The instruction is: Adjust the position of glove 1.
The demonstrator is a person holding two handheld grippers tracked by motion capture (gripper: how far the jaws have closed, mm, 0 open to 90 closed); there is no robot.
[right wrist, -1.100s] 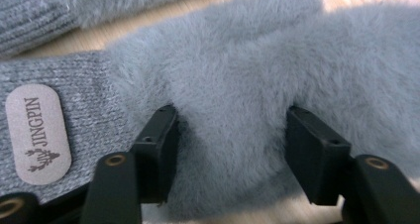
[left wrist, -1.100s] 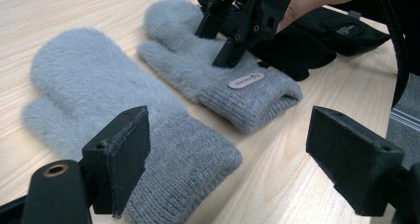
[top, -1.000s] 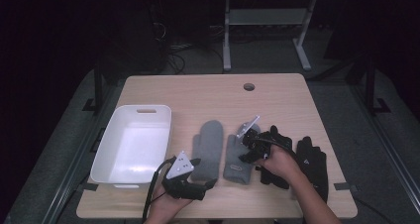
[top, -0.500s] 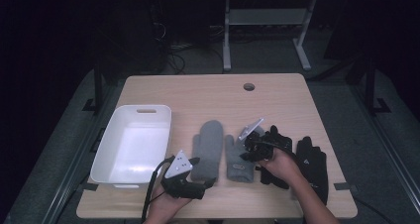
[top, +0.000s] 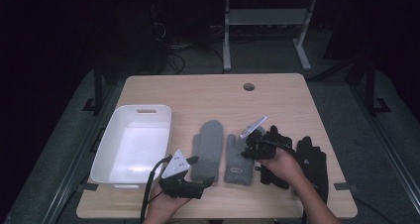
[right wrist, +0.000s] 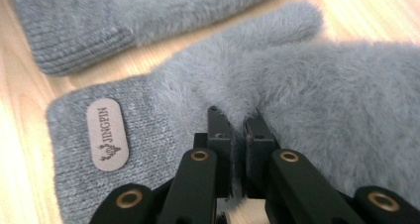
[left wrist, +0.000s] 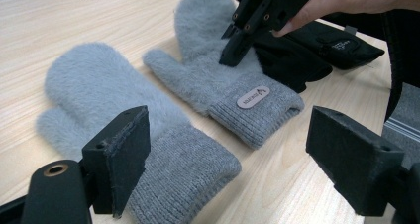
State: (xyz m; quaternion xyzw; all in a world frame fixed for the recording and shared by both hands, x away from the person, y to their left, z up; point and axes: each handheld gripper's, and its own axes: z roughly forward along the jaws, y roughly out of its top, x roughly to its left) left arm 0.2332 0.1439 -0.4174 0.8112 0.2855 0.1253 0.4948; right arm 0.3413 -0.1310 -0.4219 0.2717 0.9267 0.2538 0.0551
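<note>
Gripper: right gripper [right wrist: 238, 116], its jaws having just been closing, now drawn together with a fold of grey fleece pinched between the pads.
Held item: labelled grey mitten [right wrist: 297, 95], fluffy body, ribbed cuff, thumb pointing to the top right.
Label: oval tan tag [right wrist: 107, 134] on the cuff, reading JINGPIN.
Adjacent item: second grey mitten [right wrist: 129, 13], just beside the first.
Surface: light wooden table [right wrist: 20, 149].

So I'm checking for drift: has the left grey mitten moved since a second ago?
No. The left grey mitten keeps its spot beside the white tray in the high view.
</note>
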